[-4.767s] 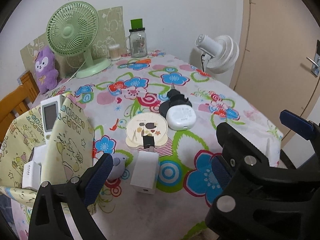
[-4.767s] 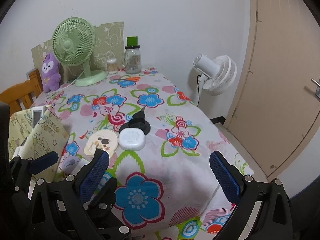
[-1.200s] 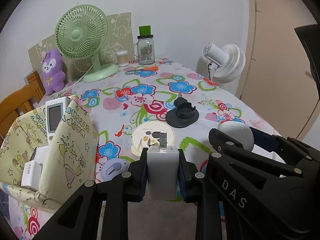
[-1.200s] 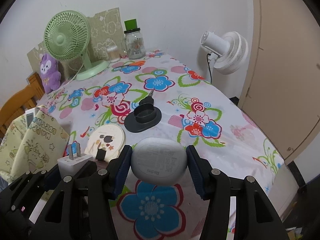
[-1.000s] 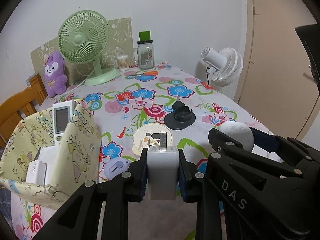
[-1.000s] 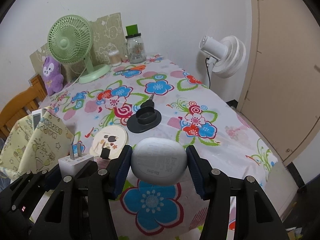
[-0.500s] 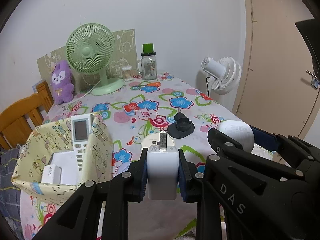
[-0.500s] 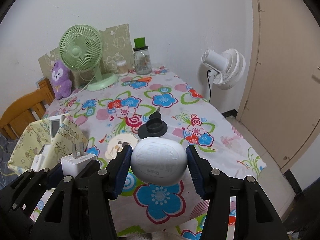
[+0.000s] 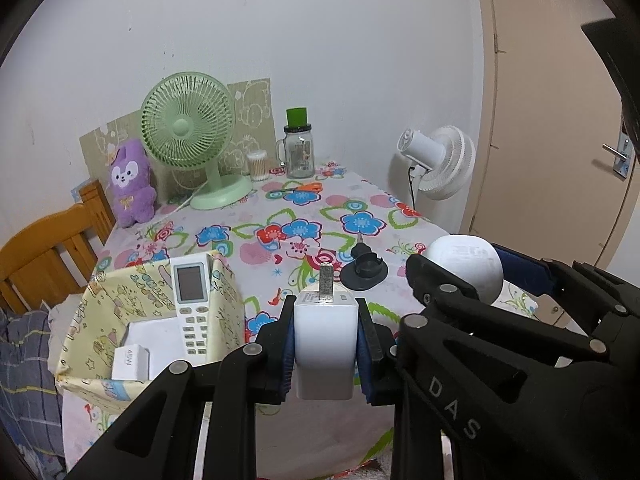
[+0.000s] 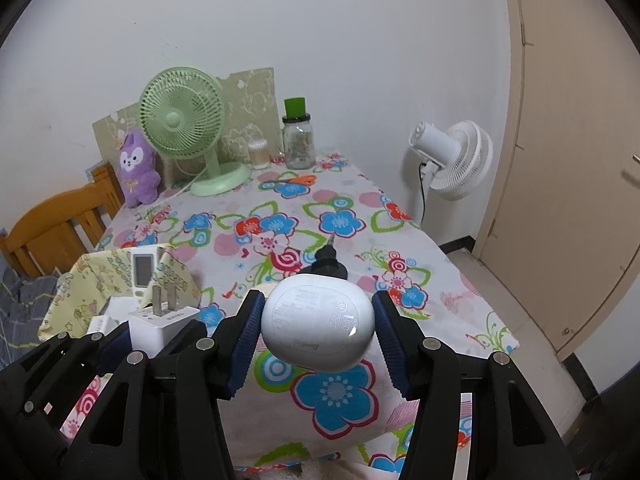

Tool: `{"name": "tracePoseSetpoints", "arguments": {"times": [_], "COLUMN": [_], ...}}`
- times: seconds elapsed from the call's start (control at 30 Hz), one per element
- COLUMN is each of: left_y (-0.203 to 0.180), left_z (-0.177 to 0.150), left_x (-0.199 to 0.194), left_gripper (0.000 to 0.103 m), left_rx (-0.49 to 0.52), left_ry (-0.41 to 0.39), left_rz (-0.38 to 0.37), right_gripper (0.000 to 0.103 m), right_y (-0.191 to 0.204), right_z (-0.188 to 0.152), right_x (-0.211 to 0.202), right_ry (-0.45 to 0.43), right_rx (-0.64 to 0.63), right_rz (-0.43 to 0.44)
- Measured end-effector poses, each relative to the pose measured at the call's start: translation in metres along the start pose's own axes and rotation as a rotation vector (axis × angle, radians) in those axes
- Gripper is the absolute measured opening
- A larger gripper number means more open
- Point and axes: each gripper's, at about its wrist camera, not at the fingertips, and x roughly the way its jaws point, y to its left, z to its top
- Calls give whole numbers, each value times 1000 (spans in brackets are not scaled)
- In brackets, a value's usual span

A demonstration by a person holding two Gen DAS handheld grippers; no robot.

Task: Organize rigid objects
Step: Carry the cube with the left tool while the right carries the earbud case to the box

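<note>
Halfway-ish: remote (image 9: 191,297) is already stowed in the bin (image 9: 84,332) at the table's (image 9: 256,236) left edge; charger (image 9: 325,346) is clamped in the left gripper (image 9: 325,354), earbud case (image 10: 319,327) in the right gripper (image 10: 319,334), both not yet binned.

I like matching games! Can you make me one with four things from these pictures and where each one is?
1 white charger
2 earbud case
3 remote control
4 purple plush toy

A inside the yellow fabric box
B held in the right gripper
C beside the green fan
D held in the left gripper

Pairs: 1-D, 2-B, 3-A, 4-C
</note>
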Motion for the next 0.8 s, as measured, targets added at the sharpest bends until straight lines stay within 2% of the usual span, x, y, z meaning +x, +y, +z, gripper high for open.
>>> {"name": "tracePoseSetpoints", "arguments": {"times": [0.4, 0.8], "left_y": [11, 38], "left_z": [7, 12], "left_x": [-17, -13], "left_gripper": [25, 25], "left_rx": [11, 4], "left_ry": [-22, -16], "left_rz": [-4, -3], "right_gripper": [58, 58], "right_y": [18, 42], "right_z": [10, 20], "right_x": [-22, -17], "right_ry": [-31, -38], "right_rx": [-17, -38], "right_rz": [0, 0]}}
